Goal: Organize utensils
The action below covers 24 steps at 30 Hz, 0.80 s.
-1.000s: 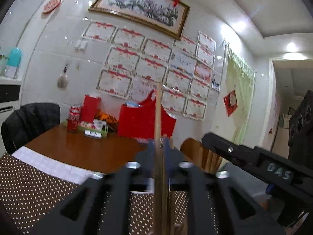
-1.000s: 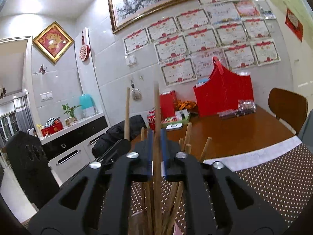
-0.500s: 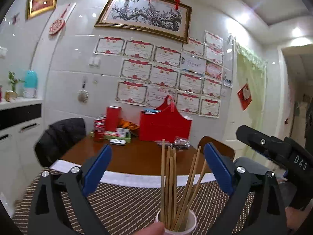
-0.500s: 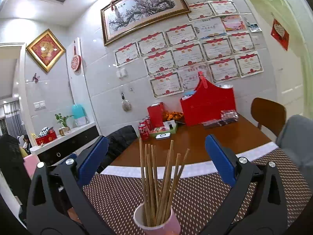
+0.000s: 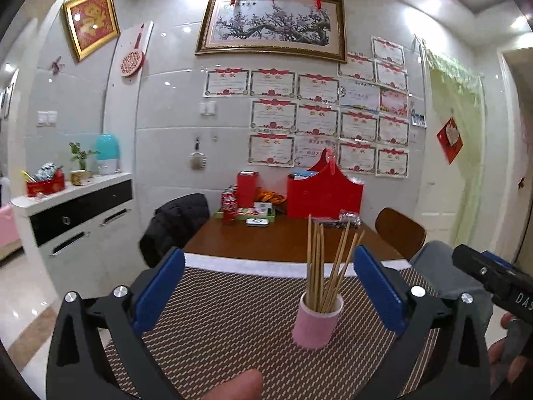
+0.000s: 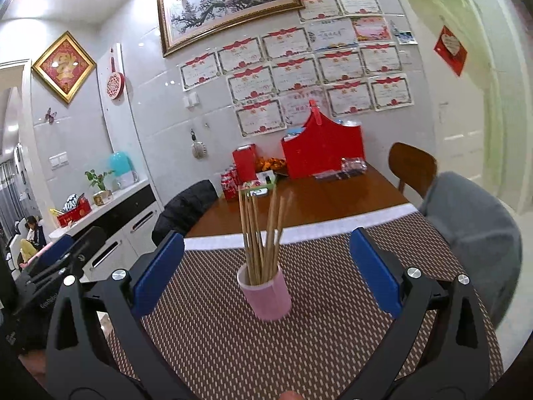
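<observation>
A pink cup (image 5: pixel 318 321) stands on the brown dotted placemat (image 5: pixel 226 320) with several wooden chopsticks (image 5: pixel 316 260) upright in it. My left gripper (image 5: pixel 267 263) is back from the cup, its jaws still opening, and nothing lies between the blue pads (image 5: pixel 160 286). In the right wrist view the same cup (image 6: pixel 266 295) and chopsticks (image 6: pixel 258 233) sit ahead of my right gripper (image 6: pixel 266 246), which is open and holds nothing. Each gripper shows at the edge of the other's view: the right gripper (image 5: pixel 493 278) and the left gripper (image 6: pixel 60 256).
Beyond the placemat the wooden table (image 5: pixel 283 236) carries a red bag (image 5: pixel 324 193), a red box (image 5: pixel 247 188), cans (image 5: pixel 229 205) and a small tray. A black jacket (image 5: pixel 176 223) hangs on a chair at left; a wooden chair (image 5: pixel 399 233) and grey cloth (image 6: pixel 473 226) are at right.
Both grippers were shut on chopsticks above the cup; they have opened wide, let go and drawn back and up. The chopsticks now stand in the cup.
</observation>
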Tool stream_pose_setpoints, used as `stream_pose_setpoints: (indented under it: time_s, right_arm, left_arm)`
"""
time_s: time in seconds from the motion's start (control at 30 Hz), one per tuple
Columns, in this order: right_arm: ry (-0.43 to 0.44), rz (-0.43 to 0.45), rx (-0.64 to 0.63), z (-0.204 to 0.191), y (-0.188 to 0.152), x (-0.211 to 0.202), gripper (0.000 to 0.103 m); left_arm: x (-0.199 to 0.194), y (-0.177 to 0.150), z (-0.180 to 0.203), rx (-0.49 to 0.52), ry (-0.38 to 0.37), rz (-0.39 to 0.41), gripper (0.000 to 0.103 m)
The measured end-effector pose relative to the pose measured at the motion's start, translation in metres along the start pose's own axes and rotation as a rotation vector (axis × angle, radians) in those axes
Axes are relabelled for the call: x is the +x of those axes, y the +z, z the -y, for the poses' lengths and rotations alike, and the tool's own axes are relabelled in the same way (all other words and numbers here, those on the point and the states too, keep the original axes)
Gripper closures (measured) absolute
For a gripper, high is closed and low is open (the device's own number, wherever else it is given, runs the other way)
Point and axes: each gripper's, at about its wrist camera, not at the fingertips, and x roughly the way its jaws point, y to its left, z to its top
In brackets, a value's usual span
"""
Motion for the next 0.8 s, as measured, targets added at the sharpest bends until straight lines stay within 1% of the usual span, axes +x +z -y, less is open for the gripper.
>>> stream_pose_setpoints:
  time_s: [0.23,0.47,0.6,0.67,0.8]
  right_arm:
    - [-0.044,-0.023,-0.018,-0.003,-0.027,-0.035,0.006]
    - [-0.089,-0.052,-0.104,-0.018,-0.05,-0.049,0.006]
    - [-0.11,-0.038,-0.144,-0.03,-0.059,-0.061,0.006]
    - [-0.126,-0.026,-0.16,-0.035,-0.061,-0.067,0.006]
    - [-0.125,-0.016,-0.17,-0.041,-0.066,-0.075,0.006]
  left_arm:
    - [-0.042,-0.017,-0.002,0.019,0.021,-0.044,0.004]
    - [-0.069,-0.029,0.0,0.035,0.039,-0.055,0.004]
    - [-0.084,-0.035,0.0,0.044,0.054,-0.047,0.004]
    - [-0.09,-0.037,-0.001,0.043,0.05,-0.045,0.004]
    - [-0.1,-0.041,-0.004,0.039,0.054,-0.038,0.004]
